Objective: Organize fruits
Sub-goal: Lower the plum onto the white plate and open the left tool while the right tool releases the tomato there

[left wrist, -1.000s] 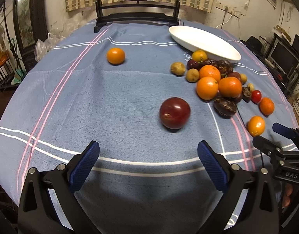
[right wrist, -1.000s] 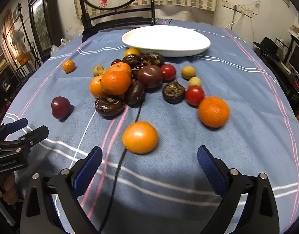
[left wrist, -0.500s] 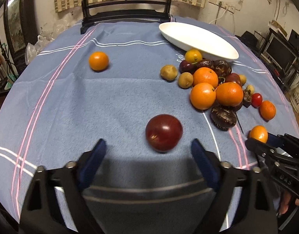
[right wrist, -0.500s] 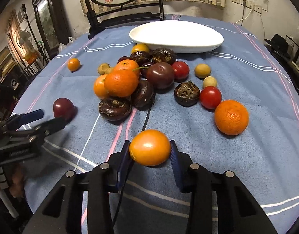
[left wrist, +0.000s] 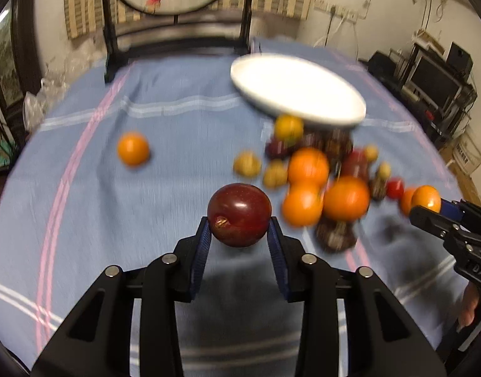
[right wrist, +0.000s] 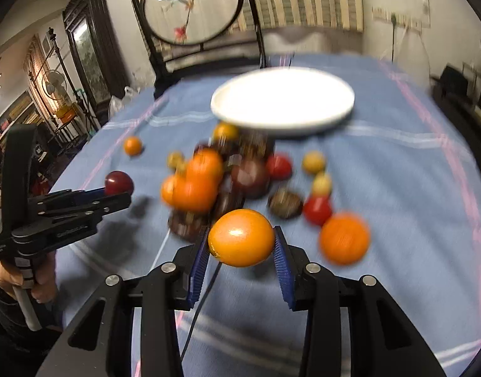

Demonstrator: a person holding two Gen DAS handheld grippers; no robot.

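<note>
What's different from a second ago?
Both grippers closed on fruit and lifted it off the cloth: the left gripper, jaws closing, holds the dark red plum; the right gripper holds an orange fruit. The white plate and fruit pile stayed put.

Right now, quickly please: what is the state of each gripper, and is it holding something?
Left gripper: jaws closing on the dark red plum, pads on its sides.
Right gripper: shut on the orange fruit.

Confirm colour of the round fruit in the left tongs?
Dark red round glossy fruit, shut between the left tongs; clearest in left wrist view.
</note>
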